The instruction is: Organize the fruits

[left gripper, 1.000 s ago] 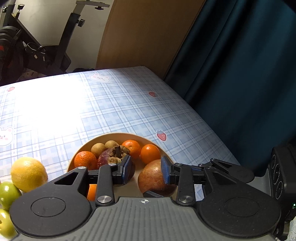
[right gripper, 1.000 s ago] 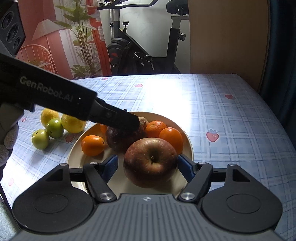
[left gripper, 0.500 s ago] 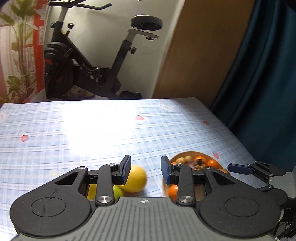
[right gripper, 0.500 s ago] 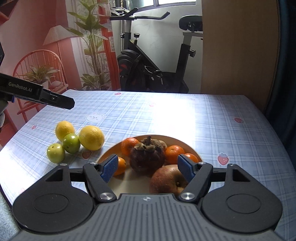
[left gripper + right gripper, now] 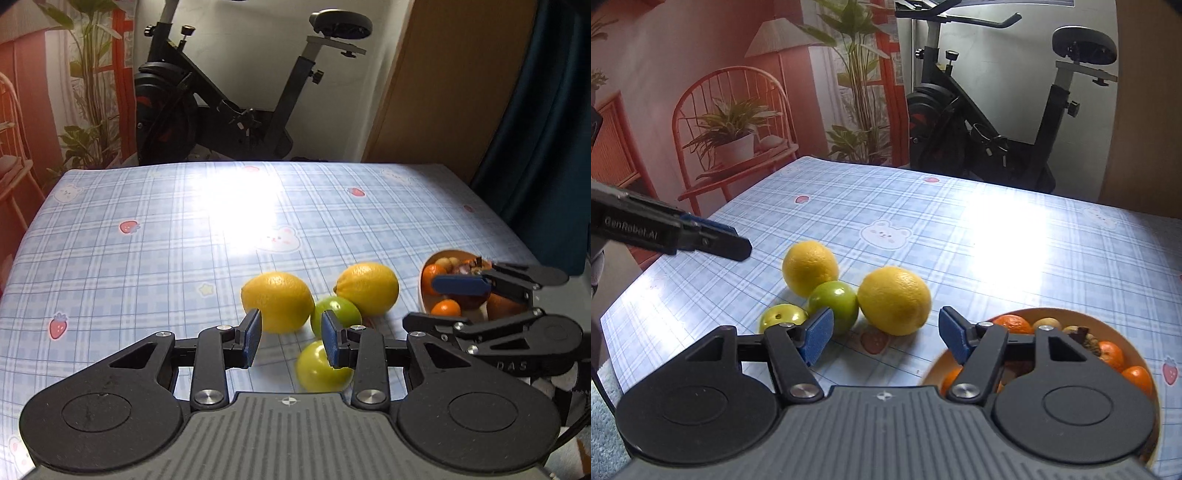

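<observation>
Left wrist: checked tablecloth, exercise bike behind.

Your left gripper and right gripper are matte black, with blue ribbed pads, silver pivot screws, triangular cut-outs in the linkages, round discs, grey ribbed bases and white "GenRobot.AI" lettering.

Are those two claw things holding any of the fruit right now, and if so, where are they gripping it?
Nothing is held. The left gripper and right gripper are both open and empty; the lemons and green fruits lie loose on the table.
</observation>
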